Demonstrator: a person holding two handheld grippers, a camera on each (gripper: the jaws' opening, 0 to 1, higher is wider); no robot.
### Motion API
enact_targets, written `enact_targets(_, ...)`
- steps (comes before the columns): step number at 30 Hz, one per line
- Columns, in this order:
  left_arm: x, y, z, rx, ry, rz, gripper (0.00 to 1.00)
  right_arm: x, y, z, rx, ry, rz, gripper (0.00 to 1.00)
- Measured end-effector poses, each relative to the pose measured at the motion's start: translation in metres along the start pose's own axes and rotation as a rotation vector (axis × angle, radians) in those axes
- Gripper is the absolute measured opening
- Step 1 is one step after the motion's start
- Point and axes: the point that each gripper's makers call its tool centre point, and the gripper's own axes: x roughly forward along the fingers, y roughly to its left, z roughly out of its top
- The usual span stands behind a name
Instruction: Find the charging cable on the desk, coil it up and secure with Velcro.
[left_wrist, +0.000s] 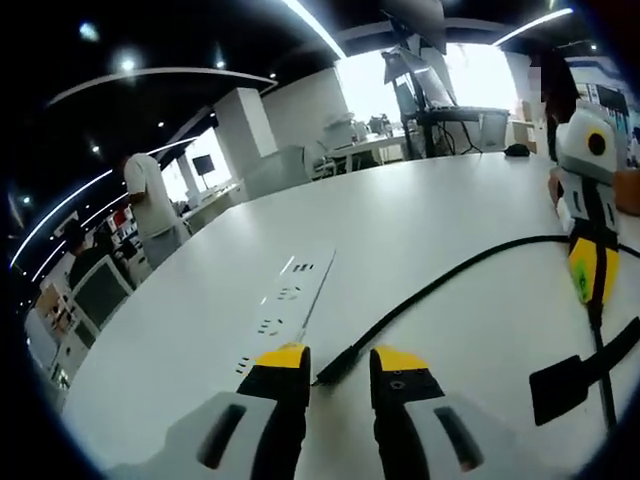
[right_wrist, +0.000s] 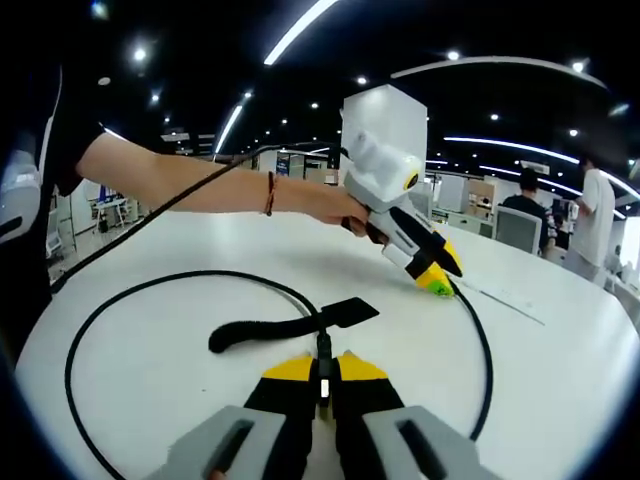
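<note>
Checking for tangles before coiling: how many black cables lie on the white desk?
1: the black cable loops across the white desk, one stretch shut in the right gripper, its plug end between the left gripper's open jaws.

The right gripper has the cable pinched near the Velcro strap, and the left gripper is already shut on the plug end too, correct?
Not quite. In the left gripper view the left gripper has its jaws apart, with the plug end of the cable lying between them on the desk, not clamped. The right gripper does pinch the cable near the Velcro strap.
</note>
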Motion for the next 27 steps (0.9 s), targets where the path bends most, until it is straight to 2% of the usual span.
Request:
enact_targets(10, 0.0008, 0.0012, -0.0016, -0.038, -0.007, -0.008, 0.22, 0.0012, 0.0018, 0.0004, 0.000, 0.000, 0.000, 0.08)
enact_targets(14, 0.0014, 0.0010, -0.0039, -0.096, -0.003, -0.023, 0.20, 0.0018, 0.0024, 0.0004, -0.001, 0.000, -0.001, 0.08)
enact_targets(23, 0.0020, -0.0026, -0.0047, -0.078, 0.019, -0.027, 0.18, 0.0019, 0.0041, 0.0004, 0.001, 0.000, 0.000, 0.08)
enact_targets(27, 0.0012, -0.0036, -0.0056, -0.068, 0.047, -0.033, 0.17, 0.0018, 0.0048, 0.0005, 0.002, 0.000, 0.001, 0.08)
